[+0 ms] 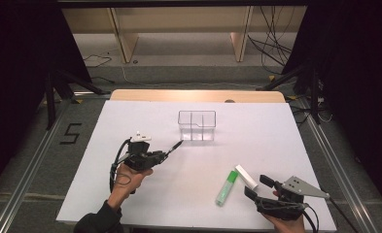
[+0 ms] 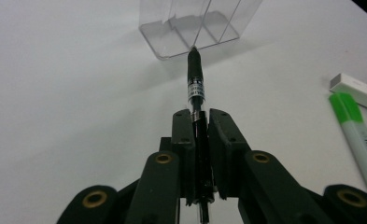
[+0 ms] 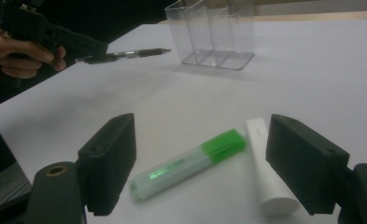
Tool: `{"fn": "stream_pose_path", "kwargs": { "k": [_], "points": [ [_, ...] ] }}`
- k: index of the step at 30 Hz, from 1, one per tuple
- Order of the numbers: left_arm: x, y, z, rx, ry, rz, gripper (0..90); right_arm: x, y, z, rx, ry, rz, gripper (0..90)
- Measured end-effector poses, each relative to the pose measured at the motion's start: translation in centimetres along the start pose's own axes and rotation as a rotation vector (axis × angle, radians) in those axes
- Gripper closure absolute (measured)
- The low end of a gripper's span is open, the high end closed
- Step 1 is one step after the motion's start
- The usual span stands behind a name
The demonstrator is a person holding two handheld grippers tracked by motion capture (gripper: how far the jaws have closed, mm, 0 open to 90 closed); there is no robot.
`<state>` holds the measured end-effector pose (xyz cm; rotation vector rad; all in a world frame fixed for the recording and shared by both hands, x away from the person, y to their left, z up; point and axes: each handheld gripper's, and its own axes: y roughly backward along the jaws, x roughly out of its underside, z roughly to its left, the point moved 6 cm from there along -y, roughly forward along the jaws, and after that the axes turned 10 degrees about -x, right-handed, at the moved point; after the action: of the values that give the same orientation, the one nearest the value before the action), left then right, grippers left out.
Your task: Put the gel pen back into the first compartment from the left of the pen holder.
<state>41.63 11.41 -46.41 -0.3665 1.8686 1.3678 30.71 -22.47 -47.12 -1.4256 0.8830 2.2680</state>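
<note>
A: Where is your left hand-held gripper [image 1: 165, 154] just now?

B: Left of centre in the high view. Your left hand [image 1: 130, 177] comes up from the bottom edge, forearm slanting up and to the right, and the jaws point toward the upper right. They are clamped on a black pen [image 2: 195, 88], which sticks out level beyond the pads, above the white desk [image 1: 145, 204].

A: And the pen's tip?

B: It points at the clear divided holder [image 1: 197, 124] in the middle of the frame, close to its lower left corner; I cannot tell whether they touch.

A: Your right one?

B: The right hand-held gripper [image 3: 221, 165] sits low at the bottom right, jaws spread wide apart, facing up-left. Between them on the desk lie a green highlighter [image 3: 188, 163] and a white tube [image 3: 267, 168], side by side.
</note>
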Motion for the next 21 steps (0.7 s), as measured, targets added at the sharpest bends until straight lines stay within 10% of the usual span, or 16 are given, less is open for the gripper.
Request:
{"fn": "stream_pose_path", "kwargs": {
  "k": [21],
  "points": [
    [-0.4,1.4,-4.2,0.151,-0.032,-0.038,80.6,-2.2,-7.4,2.6,-0.235,-0.282,0.016,27.4]
  ]
}}
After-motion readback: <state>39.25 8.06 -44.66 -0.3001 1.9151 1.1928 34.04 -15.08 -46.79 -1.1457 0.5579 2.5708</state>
